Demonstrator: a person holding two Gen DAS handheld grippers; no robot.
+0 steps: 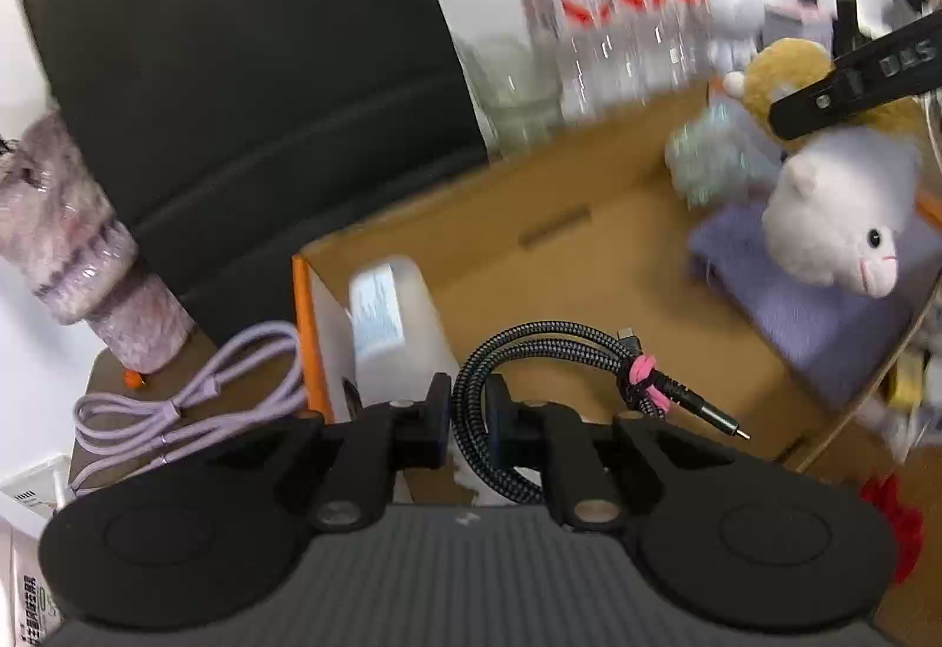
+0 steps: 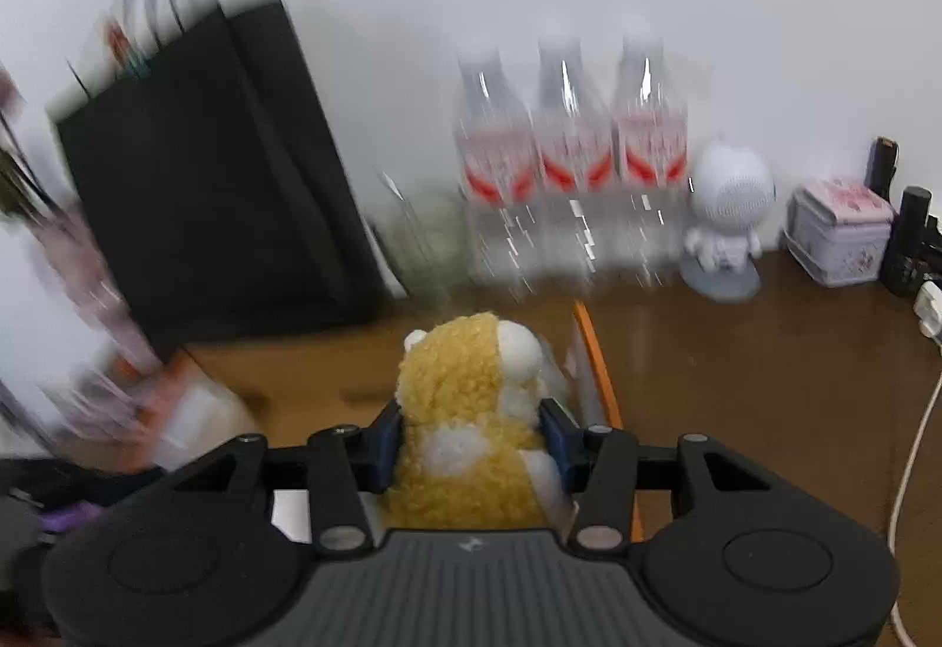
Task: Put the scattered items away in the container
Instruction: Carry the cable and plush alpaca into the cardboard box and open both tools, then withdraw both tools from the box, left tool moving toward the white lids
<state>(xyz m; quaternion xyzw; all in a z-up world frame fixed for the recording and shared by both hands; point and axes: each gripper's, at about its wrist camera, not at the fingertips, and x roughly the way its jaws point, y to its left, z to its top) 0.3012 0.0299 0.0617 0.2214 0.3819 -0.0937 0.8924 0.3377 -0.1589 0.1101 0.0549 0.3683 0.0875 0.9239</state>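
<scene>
I had the braided black cable (image 1: pixel 533 347) clamped in my left gripper (image 1: pixel 469 414), its pads pinched tight on one side of the coil. The rest of the loop stood out ahead of the fingertips, with the pink tie (image 1: pixel 644 382) and the plug end trailing off to the right. That gripper pointed steeply down over the open cardboard box (image 1: pixel 530 241), whose floor lay just beyond the cable.

My right gripper (image 2: pixel 471 441) was clenched on the yellow plush toy (image 2: pixel 471 411), the blue pads pressed into its sides and its white-patched head poking up past the fingertips. It too tilted downward, above the box's orange-edged right wall (image 2: pixel 594 352).

Only the left camera showed the inside of the box. A white plush cat (image 1: pixel 836 217) lay on a purple cloth (image 1: pixel 824 311) far ahead and right of the left fingertips, with a pale teal fluffy thing (image 1: pixel 712 158) beyond it. A white charger block (image 1: pixel 388 317) sat just ahead on the left. That view also caught one finger of my right gripper and the yellow toy at the upper right, and a lilac cable (image 1: pixel 194 400) on the table outside the box, left of the fingers.

The right camera alone showed the small white figurine (image 2: pixel 730 211) and the lilac tin (image 2: pixel 842 229) far ahead to the right. Three water bottles (image 2: pixel 571 158) and a black bag (image 2: pixel 200 176) appeared blurred in both.
</scene>
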